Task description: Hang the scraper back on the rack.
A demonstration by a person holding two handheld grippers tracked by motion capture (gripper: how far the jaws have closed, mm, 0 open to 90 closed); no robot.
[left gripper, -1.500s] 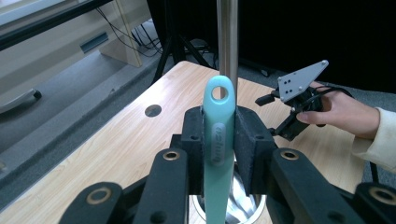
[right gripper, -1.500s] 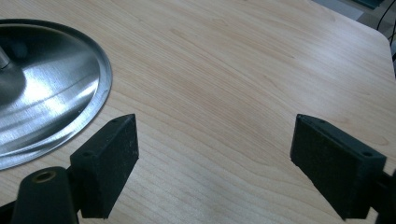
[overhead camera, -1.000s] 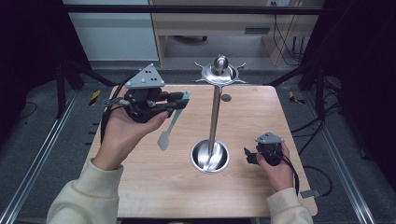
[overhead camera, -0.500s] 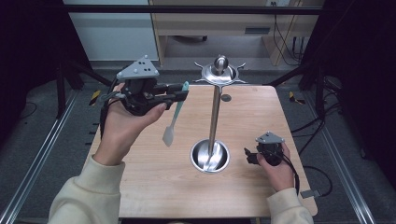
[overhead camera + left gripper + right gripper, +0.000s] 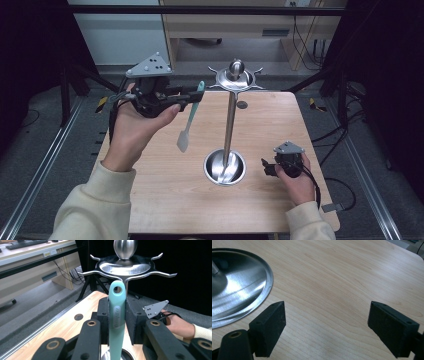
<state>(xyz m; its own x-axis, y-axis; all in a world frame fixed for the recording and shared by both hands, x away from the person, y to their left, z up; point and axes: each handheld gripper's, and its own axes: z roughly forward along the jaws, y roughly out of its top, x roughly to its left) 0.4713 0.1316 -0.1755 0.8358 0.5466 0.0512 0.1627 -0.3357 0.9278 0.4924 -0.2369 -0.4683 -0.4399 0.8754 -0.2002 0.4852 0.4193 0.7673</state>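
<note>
- A pale wooden tabletop (image 5: 165, 200) stands in a dim workshop, with a desk beyond its far edge.
- The teal spatula (image 5: 190, 116) hangs blade-down over the tabletop's left half, its long axis nearly upright and its hanging hole (image 5: 117, 290) uppermost.
- The left tongs (image 5: 196, 96) clamp its handle.
- The nearest hook (image 5: 126, 278) of the steel rack (image 5: 230, 125) lies just to the right and slightly higher, so the hole must travel that way.
- The right tongs (image 5: 327, 325) rest gaping and empty, low at the near right by the rack's base (image 5: 239, 287).
</note>
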